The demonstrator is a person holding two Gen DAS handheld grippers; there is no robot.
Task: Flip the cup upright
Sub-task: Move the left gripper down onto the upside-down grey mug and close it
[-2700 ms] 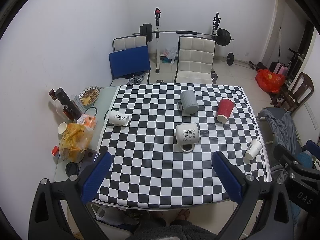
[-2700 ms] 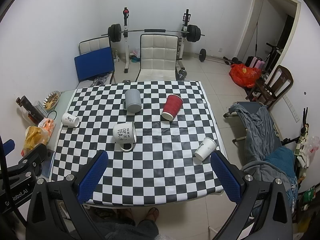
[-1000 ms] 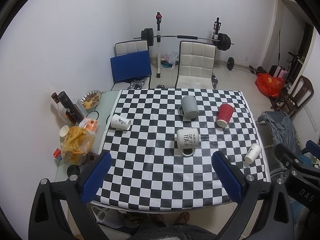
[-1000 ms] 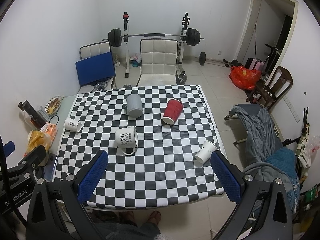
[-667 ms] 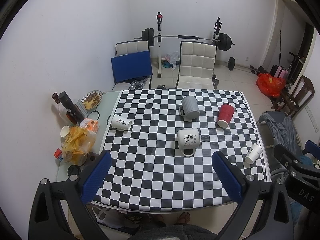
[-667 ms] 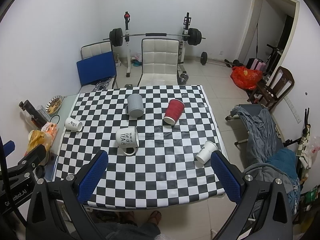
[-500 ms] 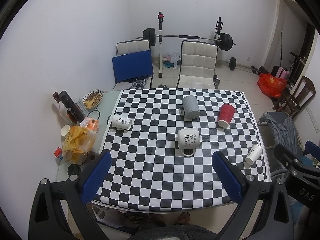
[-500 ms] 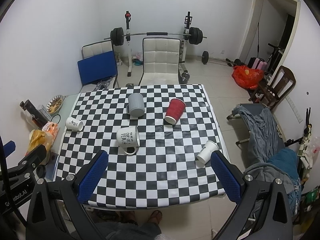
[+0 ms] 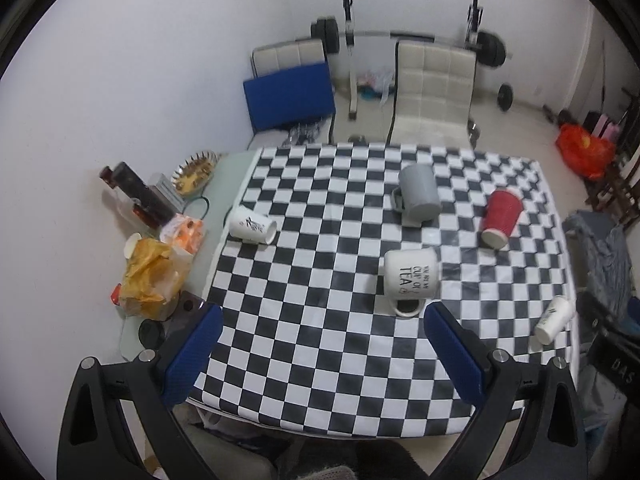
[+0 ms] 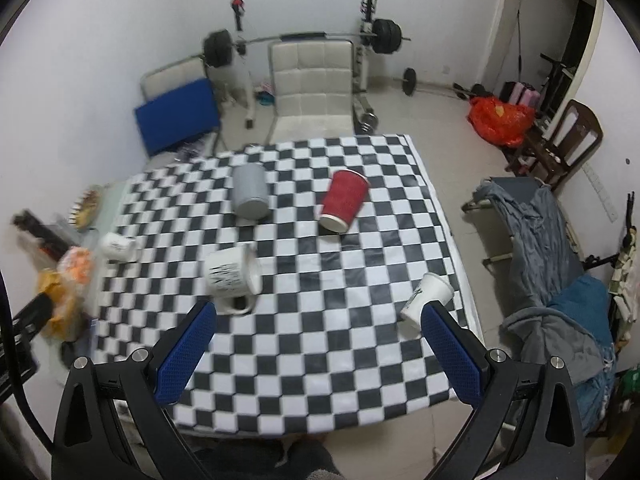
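Note:
Several cups lie tipped on a black-and-white checkered table (image 9: 320, 344). A white mug with "CUP OF TEA" lettering (image 9: 411, 280) (image 10: 232, 274) lies in the middle. A grey mug (image 9: 418, 192) (image 10: 250, 192) and a red paper cup (image 9: 502, 216) (image 10: 344, 200) lie farther back. A small white cup (image 9: 252, 225) (image 10: 117, 246) lies at the left edge, a white paper cup (image 9: 554, 320) (image 10: 428, 298) at the right edge. My left gripper (image 9: 320, 354) and right gripper (image 10: 318, 354) are open and empty, high above the table's near side.
A glass side shelf at the left holds a yellow bag (image 9: 150, 280), bottles (image 9: 136, 196) and a dish (image 9: 194, 168). Beyond the table stand a white chair (image 9: 434, 88), a blue-backed chair (image 9: 290, 96) and a barbell rack. A clothes-covered chair (image 10: 552, 264) stands to the right.
Both grippers have moved down and closer to the table, so the cups look larger. The right view has swung and tilted toward the right. No cup has moved.

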